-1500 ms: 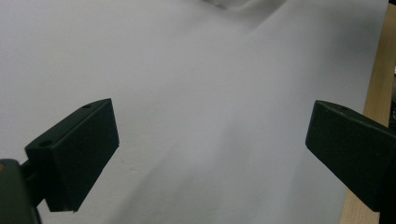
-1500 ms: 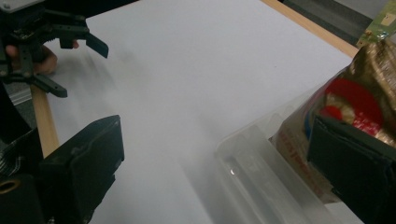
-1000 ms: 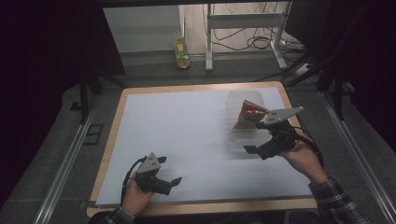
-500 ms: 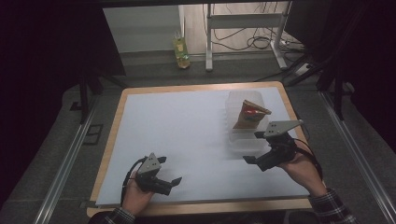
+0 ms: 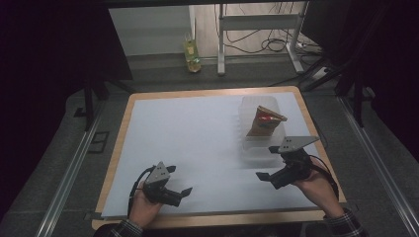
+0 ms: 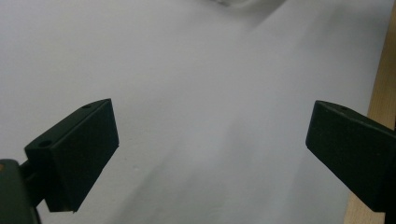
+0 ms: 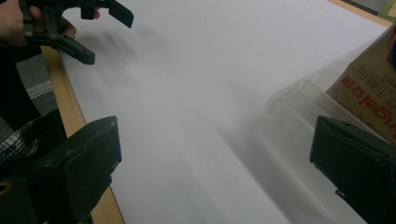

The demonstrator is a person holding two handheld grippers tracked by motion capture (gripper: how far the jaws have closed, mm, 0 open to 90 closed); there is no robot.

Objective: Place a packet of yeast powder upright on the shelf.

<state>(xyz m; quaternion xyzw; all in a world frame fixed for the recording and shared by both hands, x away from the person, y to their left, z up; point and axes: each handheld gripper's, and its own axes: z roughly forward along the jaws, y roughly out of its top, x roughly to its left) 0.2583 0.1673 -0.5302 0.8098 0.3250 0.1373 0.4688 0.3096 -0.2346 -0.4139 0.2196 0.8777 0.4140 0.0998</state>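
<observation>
A brown carton (image 5: 265, 121) with red print stands upright inside a clear plastic tray (image 5: 257, 148) on the far right part of the counter (image 5: 197, 133), which is covered by a white sheet. Just near of the tray, the right gripper (image 5: 267, 163) hovers, jaws wide open and empty, apart from the tray. At the near left edge, the left gripper (image 5: 182, 193) rests low over the sheet, jaws also spread open, holding nothing. A yellow bottle (image 5: 191, 52) stands on the floor beyond.
</observation>
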